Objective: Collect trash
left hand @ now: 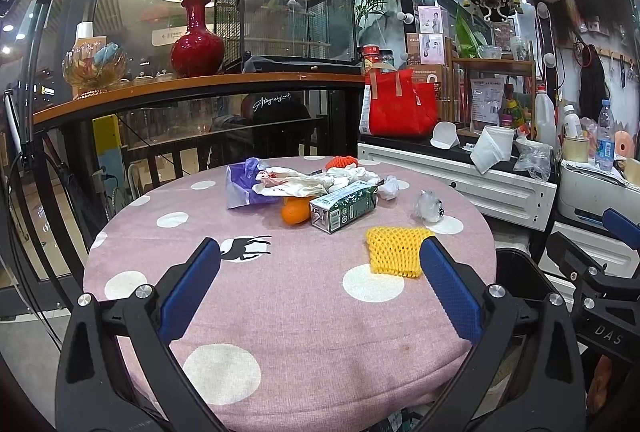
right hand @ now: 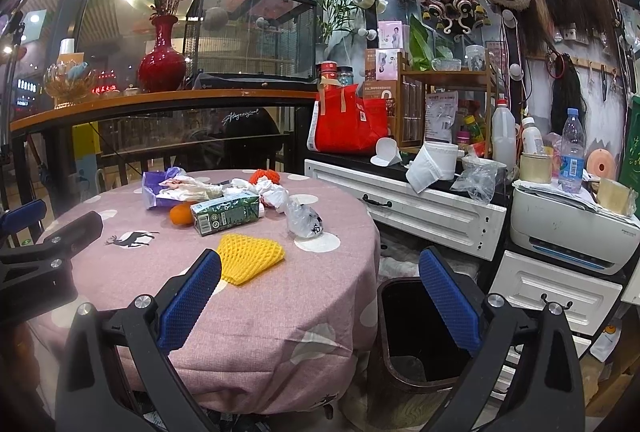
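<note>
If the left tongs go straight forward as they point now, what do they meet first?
Probably the green carton, lying ahead between the open left tongs. The yellow foam net lies nearer but off toward the right finger. Depth is uncertain.

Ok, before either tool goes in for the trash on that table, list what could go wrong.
1. The orange sits partly under the white wrappers and against the green carton; pulling either could set it rolling off the table.
2. The yellow foam net is soft and flat, so the open right tool may pinch the tablecloth with it.
3. The bin stands low beside the table, so light pieces like the clear plastic bag could miss it.
</note>
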`<act>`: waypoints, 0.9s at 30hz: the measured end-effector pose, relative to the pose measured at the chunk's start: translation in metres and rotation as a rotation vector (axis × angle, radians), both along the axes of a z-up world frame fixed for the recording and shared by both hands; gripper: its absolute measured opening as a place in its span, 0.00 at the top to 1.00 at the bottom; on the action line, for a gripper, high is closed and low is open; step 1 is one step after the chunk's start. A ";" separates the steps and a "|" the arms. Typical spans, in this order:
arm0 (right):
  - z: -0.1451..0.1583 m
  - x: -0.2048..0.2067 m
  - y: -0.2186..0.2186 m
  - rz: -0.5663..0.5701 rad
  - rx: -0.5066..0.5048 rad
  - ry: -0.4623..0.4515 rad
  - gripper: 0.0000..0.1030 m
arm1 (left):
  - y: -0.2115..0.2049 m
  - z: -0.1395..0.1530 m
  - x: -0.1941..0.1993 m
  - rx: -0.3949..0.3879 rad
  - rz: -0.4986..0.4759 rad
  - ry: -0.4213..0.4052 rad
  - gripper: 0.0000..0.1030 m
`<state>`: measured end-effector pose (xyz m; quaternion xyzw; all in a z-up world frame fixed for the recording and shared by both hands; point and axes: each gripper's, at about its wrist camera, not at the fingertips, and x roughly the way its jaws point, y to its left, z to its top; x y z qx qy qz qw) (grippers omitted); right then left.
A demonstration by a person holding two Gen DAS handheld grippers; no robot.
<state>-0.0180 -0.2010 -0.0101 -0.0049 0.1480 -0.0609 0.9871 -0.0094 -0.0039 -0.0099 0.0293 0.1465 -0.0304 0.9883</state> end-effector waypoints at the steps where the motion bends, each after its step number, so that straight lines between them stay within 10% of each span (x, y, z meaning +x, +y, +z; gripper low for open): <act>1: -0.001 0.000 0.000 -0.001 0.002 -0.001 0.05 | 0.000 0.000 0.001 -0.001 0.000 0.003 0.04; 27: -0.003 0.006 0.000 0.009 0.009 0.044 0.05 | 0.002 -0.005 0.010 -0.015 -0.007 0.067 0.04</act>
